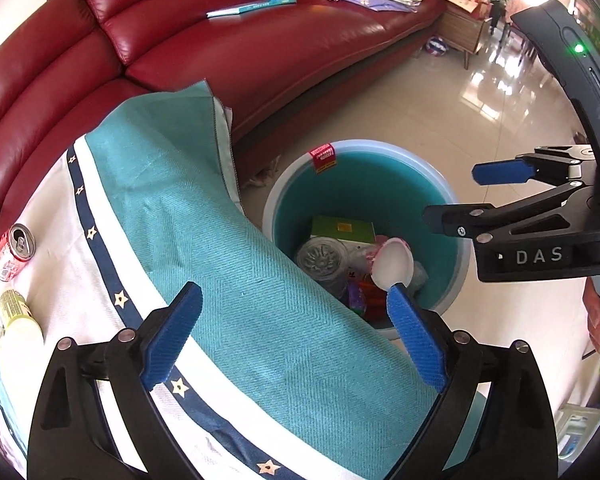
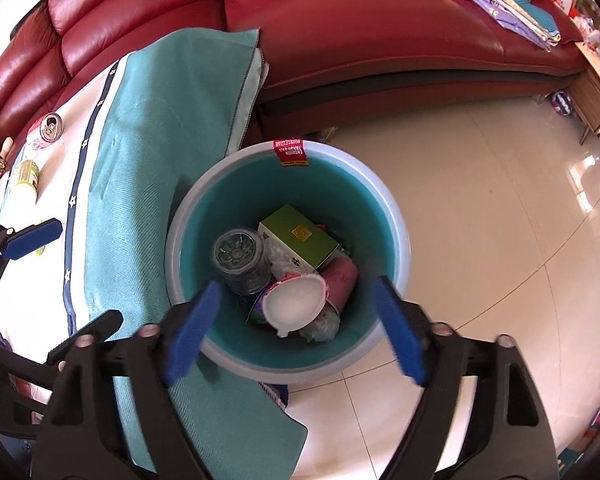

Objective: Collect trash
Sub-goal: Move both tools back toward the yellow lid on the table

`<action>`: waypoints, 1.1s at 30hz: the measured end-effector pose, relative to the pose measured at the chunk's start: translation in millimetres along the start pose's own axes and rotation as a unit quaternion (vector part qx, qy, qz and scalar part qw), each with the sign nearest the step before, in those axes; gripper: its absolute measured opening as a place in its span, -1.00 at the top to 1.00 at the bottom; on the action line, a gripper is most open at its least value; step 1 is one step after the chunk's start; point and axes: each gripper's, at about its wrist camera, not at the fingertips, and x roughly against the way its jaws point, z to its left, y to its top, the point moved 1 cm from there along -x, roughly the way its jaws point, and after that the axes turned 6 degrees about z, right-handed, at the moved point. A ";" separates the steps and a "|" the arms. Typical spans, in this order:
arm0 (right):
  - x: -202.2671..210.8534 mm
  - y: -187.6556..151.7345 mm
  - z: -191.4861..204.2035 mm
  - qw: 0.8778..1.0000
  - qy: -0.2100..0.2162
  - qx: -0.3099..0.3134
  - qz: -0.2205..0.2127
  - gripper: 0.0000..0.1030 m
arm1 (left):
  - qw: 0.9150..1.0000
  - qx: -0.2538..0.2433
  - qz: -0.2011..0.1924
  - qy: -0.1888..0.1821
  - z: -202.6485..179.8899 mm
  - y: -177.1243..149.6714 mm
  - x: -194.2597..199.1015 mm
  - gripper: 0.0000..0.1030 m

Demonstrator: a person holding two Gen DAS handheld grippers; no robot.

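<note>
right gripper [image 2: 296, 332] spread wide and empty, right above teal bin [image 2: 396, 216] on floor; inside, below its fingers: white cup [image 2: 296, 304], green box [image 2: 298, 236], clear jar [image 2: 242, 258]. left gripper [image 1: 296, 334] spread too, empty, over teal cloth [image 1: 236, 264], bin just ahead-right. red can [image 1: 16, 248] and yellow bottle [image 1: 20, 316] on cloth, far left of left gripper.

One bin [image 2: 396, 216], one green box [image 2: 298, 238], one can [image 1: 18, 246], two tongs [image 1: 296, 344] [image 2: 296, 328].
</note>
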 end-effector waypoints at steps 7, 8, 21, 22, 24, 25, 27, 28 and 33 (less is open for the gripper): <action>4.6 -0.1 14.6 1.000 -0.012 0.000 0.015 -0.64 | 1.000 0.013 -0.006 0.000 15.2 -12.3 13.2 -0.84; 5.4 0.0 18.2 1.000 -0.014 0.002 0.016 -0.64 | 1.000 0.016 -0.007 0.001 18.8 -14.7 15.7 -0.84; 14.7 11.1 91.8 0.998 -0.034 0.055 0.023 -0.65 | 0.996 0.091 -0.021 0.007 98.7 -60.6 47.1 -0.86; 15.1 12.1 99.0 0.997 -0.035 0.060 0.022 -0.65 | 0.995 0.098 -0.024 0.009 106.5 -64.7 49.4 -0.86; 15.9 15.0 116.1 0.996 -0.037 0.072 0.022 -0.65 | 0.993 0.111 -0.028 0.013 122.8 -73.8 54.3 -0.86; 15.8 16.4 125.0 0.996 -0.039 0.079 0.023 -0.65 | 0.992 0.118 -0.030 0.016 131.5 -78.6 56.5 -0.86; 16.0 19.1 143.5 0.994 -0.042 0.094 0.024 -0.65 | 0.991 0.130 -0.033 0.020 148.3 -87.4 59.5 -0.86; 16.0 21.1 152.4 0.994 -0.044 0.101 0.023 -0.65 | 0.990 0.137 -0.034 0.022 156.7 -91.9 61.0 -0.86; 14.9 30.5 201.9 0.989 -0.049 0.138 0.024 -0.65 | 0.984 0.174 -0.038 0.027 201.7 -116.1 67.8 -0.86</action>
